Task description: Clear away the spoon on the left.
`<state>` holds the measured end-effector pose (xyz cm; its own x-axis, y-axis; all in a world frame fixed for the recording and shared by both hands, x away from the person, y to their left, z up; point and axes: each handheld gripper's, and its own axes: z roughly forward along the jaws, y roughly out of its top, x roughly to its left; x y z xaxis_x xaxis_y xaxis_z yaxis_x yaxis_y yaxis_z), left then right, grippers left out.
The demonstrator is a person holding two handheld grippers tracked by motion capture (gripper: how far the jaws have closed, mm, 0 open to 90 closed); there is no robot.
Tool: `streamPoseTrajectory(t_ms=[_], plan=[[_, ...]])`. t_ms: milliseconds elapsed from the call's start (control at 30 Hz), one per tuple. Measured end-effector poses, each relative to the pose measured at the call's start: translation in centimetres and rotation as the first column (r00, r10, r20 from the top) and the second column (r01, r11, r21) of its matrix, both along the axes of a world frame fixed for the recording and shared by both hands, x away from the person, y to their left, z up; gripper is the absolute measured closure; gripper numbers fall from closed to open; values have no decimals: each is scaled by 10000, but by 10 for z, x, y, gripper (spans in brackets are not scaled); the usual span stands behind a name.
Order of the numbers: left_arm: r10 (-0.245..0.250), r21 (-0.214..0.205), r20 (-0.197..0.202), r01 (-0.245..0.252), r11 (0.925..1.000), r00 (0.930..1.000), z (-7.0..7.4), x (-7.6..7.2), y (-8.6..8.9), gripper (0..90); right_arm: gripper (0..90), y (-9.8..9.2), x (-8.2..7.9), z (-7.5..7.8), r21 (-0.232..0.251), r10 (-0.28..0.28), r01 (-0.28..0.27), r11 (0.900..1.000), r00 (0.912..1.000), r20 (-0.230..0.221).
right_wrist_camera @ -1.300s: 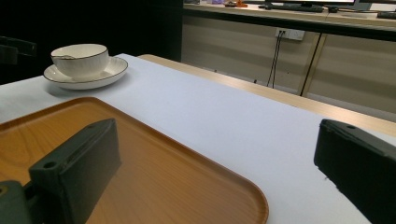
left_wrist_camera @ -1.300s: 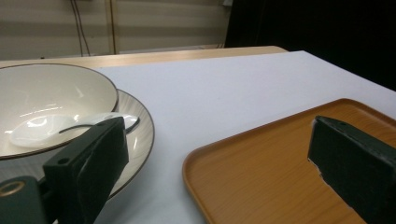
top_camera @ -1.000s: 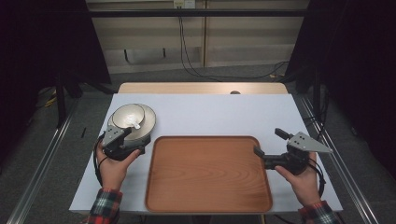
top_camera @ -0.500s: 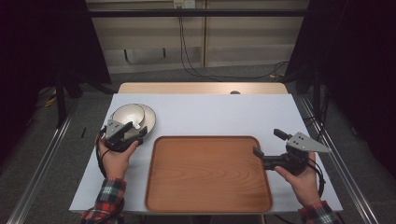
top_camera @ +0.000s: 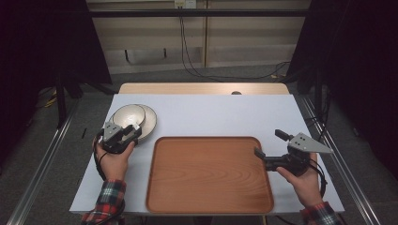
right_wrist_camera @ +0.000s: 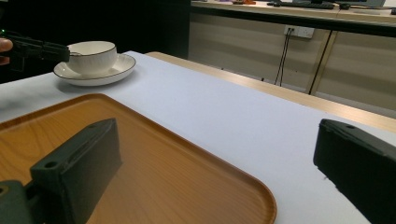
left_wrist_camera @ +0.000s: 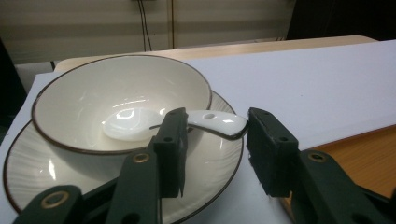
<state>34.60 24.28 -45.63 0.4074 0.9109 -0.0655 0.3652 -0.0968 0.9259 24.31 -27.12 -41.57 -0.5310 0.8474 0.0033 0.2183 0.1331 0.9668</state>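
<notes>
A glossy white ceramic spoon (left_wrist_camera: 173,125) lies in the round cream bowl (left_wrist_camera: 116,93) on its ribbed plate (left_wrist_camera: 212,158), handle over the rim. The left gripper (left_wrist_camera: 215,149) has just been closing around that handle; its blocky jaws seem not quite touching. The right gripper (top_camera: 267,149) gapes empty over the smooth wooden tray (top_camera: 209,176).

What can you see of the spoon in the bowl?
The spoon is glossy white, ceramic by its look, with a small hole near the handle's end. Its scoop lies in the bowl; the handle rests over the rim, pointing out above the plate. The left tool has been closing around the handle, gap showing at one jaw.
</notes>
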Motion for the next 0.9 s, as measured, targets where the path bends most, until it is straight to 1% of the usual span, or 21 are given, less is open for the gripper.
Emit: streamPoseTrajectory(t_ms=[33,67,100,200,300,367,400,533,567,667,767,900], plan=[[0,0,0,0,10000,10000,0,0,0,606,6,0,0,0,0,0,0,10000,10000,0],[-19,-110,-20,19,9999,10000,-1,-1,2,609,6,0,0,0,-12,-10,10,10000,10000,-15],[-34,-126,-22,34,9999,10000,-1,-1,3,609,6,0,0,0,8,34,-34,10000,10000,-12],[107,-351,-94,-110,9993,9999,0,-2,5,620,6,1,0,0,-23,46,-46,10000,10000,-35],[86,-326,-148,-91,9994,9999,0,-4,8,637,6,1,0,0,-74,89,-89,9999,10000,-8],[210,-354,-142,-215,9991,9997,1,-6,10,648,6,1,0,0,-68,47,-47,10000,10000,3],[188,-416,-153,-194,9989,9997,1,-7,11,652,6,1,0,-1,-56,76,-76,10000,10000,-4],[323,-450,-242,-333,9984,9992,2,-9,15,671,7,2,0,0,-64,55,-55,10000,10000,-21],[285,-503,-264,-298,9983,9992,2,-10,16,680,7,2,0,-1,-41,93,-93,9999,10000,-9],[434,-473,-235,-445,9979,9988,2,-11,18,710,7,2,0,-1,-57,52,-52,10000,10000,-31],[488,-537,-264,-502,9973,9985,2,-12,20,711,7,3,0,-1,-66,54,-55,10000,10000,-30],[558,-464,-296,-571,9973,9980,2,-13,22,715,7,3,0,-1,-70,63,-63,10000,10000,-27]])
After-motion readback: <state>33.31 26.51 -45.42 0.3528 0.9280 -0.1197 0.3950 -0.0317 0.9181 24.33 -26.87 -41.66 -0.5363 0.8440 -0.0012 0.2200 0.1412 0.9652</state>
